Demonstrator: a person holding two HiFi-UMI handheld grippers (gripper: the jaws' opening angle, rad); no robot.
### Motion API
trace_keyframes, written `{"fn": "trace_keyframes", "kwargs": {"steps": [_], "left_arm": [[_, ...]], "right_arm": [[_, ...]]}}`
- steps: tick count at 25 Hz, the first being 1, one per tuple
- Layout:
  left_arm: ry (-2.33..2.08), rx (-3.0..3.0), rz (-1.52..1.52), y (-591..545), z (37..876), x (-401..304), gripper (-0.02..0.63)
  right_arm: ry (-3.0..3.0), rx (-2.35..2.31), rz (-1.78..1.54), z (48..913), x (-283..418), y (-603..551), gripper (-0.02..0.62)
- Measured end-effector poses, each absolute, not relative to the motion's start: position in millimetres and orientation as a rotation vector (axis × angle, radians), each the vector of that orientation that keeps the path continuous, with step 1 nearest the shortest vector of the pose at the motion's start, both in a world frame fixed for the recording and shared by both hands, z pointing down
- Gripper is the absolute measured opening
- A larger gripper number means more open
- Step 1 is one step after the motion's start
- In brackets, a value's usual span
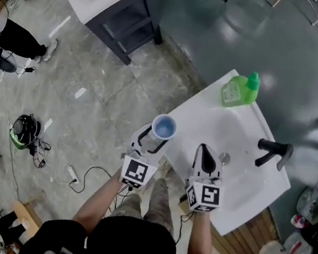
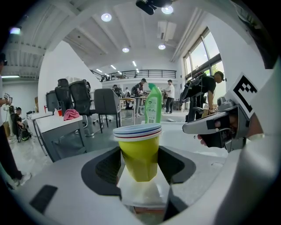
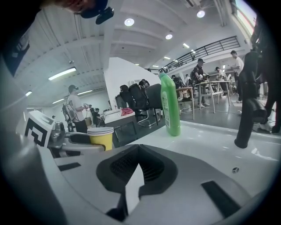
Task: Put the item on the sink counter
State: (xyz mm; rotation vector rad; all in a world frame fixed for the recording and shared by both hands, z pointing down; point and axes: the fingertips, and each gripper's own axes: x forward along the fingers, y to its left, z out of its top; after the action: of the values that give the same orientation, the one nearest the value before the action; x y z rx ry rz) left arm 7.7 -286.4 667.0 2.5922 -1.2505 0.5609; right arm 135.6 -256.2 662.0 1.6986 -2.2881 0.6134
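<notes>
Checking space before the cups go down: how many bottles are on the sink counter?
1: a green bottle, upright at the sink counter's far corner. The right gripper covers a little of the near side, so something could be hidden there.

bright, even indoor light. ceiling lamps glow at the top of the left gripper view, and daylight enters by windows at its upper right. in the head view the white sink counter shines pale, and the grey floor shows soft glare up top. both gripper views bow strongly, corners black.
</notes>
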Motion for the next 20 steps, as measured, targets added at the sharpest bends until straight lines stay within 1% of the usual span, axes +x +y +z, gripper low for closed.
{"fn": "trace_keyframes", "kwargs": {"steps": [20], "left_arm": [[-1.265,2.574,0.573,-279,686,11,0.261]], "right_arm": [[-2.278,1.716,0.628,671,145,-254,-0.002]]}}
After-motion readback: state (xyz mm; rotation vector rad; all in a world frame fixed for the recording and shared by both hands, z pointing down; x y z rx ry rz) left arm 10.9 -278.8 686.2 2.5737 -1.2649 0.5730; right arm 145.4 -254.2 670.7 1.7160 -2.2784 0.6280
